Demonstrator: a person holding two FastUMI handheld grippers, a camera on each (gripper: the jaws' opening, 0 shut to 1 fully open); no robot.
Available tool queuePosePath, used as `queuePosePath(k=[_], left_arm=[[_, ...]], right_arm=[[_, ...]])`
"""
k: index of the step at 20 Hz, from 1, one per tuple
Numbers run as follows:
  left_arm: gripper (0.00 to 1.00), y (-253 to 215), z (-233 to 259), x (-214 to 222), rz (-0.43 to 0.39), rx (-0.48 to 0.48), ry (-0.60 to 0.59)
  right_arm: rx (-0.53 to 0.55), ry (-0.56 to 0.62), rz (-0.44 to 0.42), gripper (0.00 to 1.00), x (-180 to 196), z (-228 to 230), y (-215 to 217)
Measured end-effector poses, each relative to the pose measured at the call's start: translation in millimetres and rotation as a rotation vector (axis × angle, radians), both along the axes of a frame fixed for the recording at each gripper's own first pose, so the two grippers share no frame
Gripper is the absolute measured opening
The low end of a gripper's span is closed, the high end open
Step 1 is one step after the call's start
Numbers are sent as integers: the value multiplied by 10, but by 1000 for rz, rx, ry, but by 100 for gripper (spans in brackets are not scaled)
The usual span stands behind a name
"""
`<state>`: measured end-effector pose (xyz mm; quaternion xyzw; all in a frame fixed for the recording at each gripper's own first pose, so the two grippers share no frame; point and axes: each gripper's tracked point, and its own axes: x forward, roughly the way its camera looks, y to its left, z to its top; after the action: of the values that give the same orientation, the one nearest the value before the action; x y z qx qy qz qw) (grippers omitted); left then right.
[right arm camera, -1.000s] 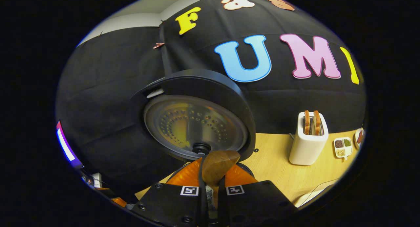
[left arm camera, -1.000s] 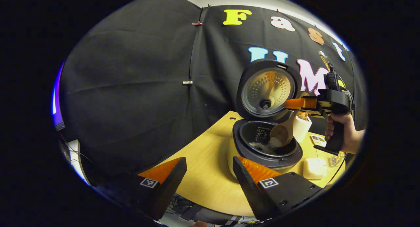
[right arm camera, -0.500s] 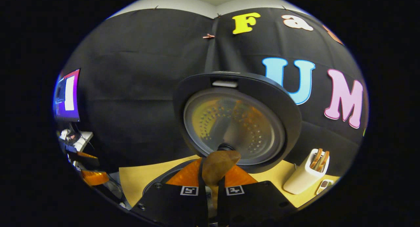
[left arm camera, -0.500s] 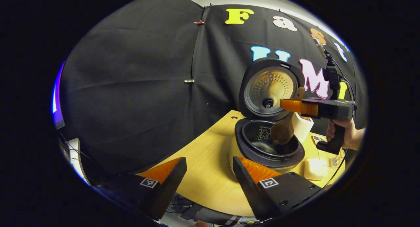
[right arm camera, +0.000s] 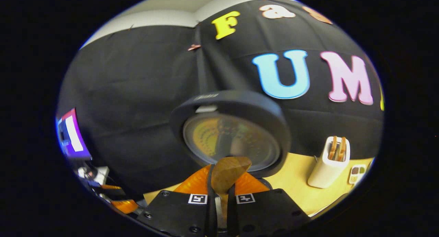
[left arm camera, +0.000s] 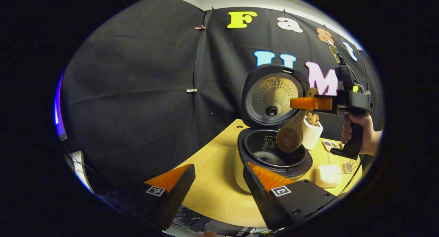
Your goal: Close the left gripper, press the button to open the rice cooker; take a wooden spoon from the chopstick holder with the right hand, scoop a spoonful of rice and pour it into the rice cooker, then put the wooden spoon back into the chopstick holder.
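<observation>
Above the open rice cooker (left arm camera: 272, 154), the right gripper (left arm camera: 310, 103) stood clamped on the handle of the wooden spoon (left arm camera: 291, 135), whose bowl hung tilted just over the inner pot. The raised lid (left arm camera: 272, 96) stood close behind the spoon. The left gripper (left arm camera: 216, 182) waited with its jaws apart near the table (left arm camera: 212, 182) edge, holding nothing. Risk noted: swinging the spoon away could strike the lid or the toaster-like white holder (left arm camera: 311, 132) close beside it, and a slack hold would let the handle twist.

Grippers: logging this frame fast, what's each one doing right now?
Left gripper: open, holding nothing.
Right gripper: shut on the wooden spoon, above the open rice cooker.
</observation>
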<state>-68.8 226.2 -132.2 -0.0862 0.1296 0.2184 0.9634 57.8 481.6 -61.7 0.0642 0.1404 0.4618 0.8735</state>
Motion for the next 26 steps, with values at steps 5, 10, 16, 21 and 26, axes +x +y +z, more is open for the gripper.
queuePosePath(k=[5,10,16,21,26], left_arm=[[96,-207,85,136,-50,-7,-34],[96,-549,250,313,-118,-13,-60],[96,-1127,427,581,-211,-25,-87],[96,-1491,584,775,-236,-16,-100],[96,-1832,636,913,-234,-4,-82]], right_arm=[[100,62,-189,16,378,288,-804],[135,23,-359,15,742,529,-1819],[146,15,-584,15,1037,606,-3290],[99,1,-756,15,1284,495,-4458],[104,68,-853,16,1501,176,-5129]])
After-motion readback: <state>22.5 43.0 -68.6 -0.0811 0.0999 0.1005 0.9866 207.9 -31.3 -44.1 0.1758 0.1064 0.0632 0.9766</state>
